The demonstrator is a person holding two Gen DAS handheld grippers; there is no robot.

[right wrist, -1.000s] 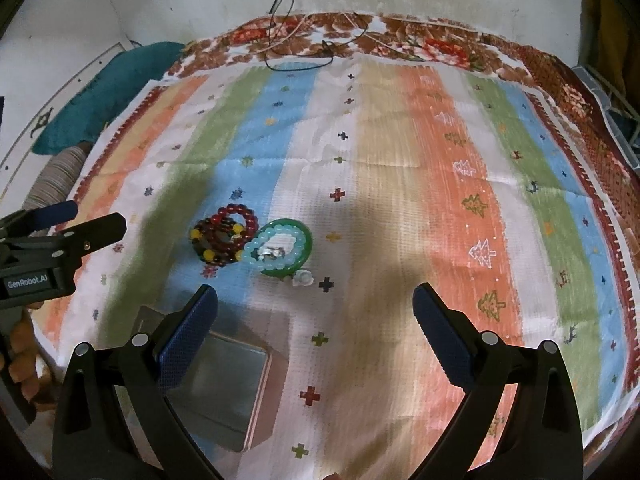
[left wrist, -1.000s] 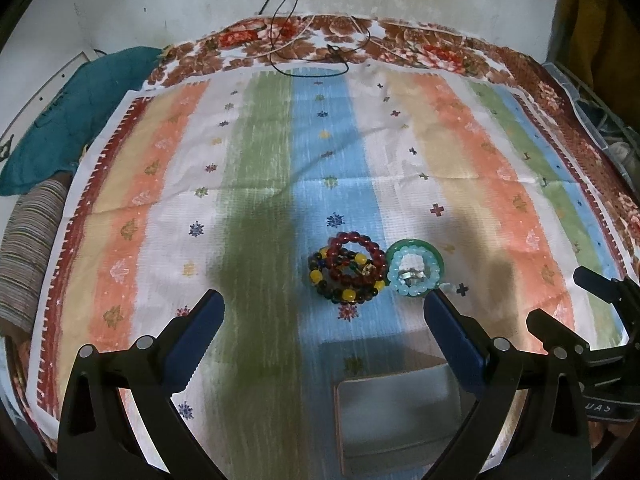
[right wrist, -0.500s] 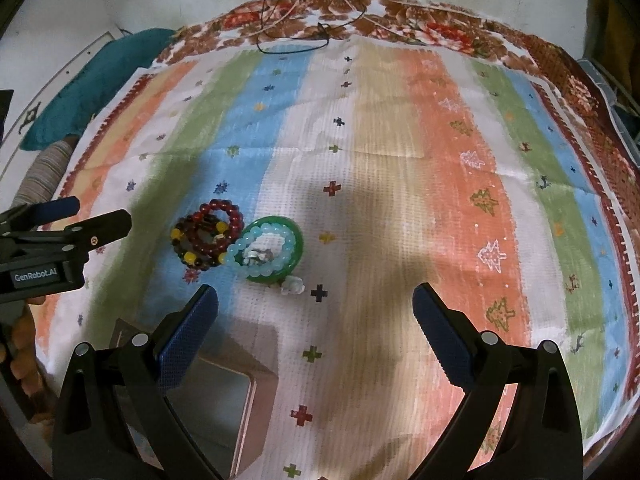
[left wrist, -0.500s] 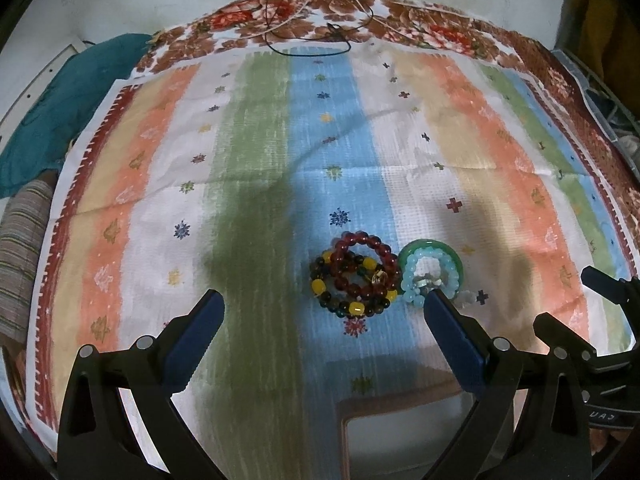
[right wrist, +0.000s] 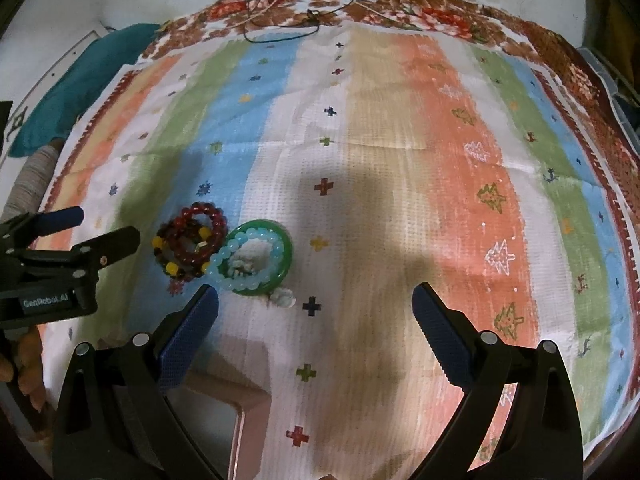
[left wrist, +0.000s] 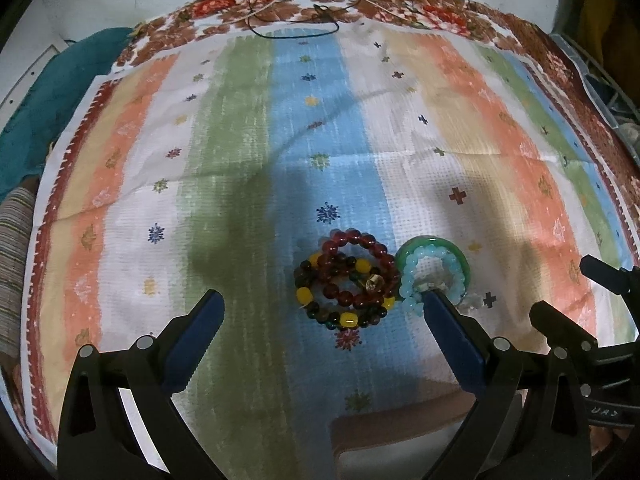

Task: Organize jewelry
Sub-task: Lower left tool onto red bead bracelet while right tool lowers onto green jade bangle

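Observation:
A heap of dark red, brown and yellow bead bracelets (left wrist: 346, 278) (right wrist: 190, 242) lies on the striped cloth. Touching its right side is a green bangle (left wrist: 460, 256) (right wrist: 282, 254) with a pale blue bead bracelet (left wrist: 412, 284) (right wrist: 228, 258) resting on it. A small pale piece (right wrist: 282, 297) sits just in front of the bangle. My left gripper (left wrist: 320, 320) is open, hovering just short of the beads, its right finger over the bangle's near edge. My right gripper (right wrist: 314, 310) is open too, the bangle close to its left finger. A pinkish box (left wrist: 400, 424) (right wrist: 244, 408) sits near the front.
The striped cloth (left wrist: 240, 160) (right wrist: 400, 160) covers a flowered one beneath. Black and white cords (left wrist: 296, 20) lie at the far edge. A teal cloth (right wrist: 80, 80) and a striped bundle (left wrist: 16, 260) sit at the left. A hand (right wrist: 28, 364) holds the left gripper.
Both grippers have moved forward and lower toward the jewelry, which now sits nearer their fingers. The box has slid toward the bottom of both views. Both stay open.

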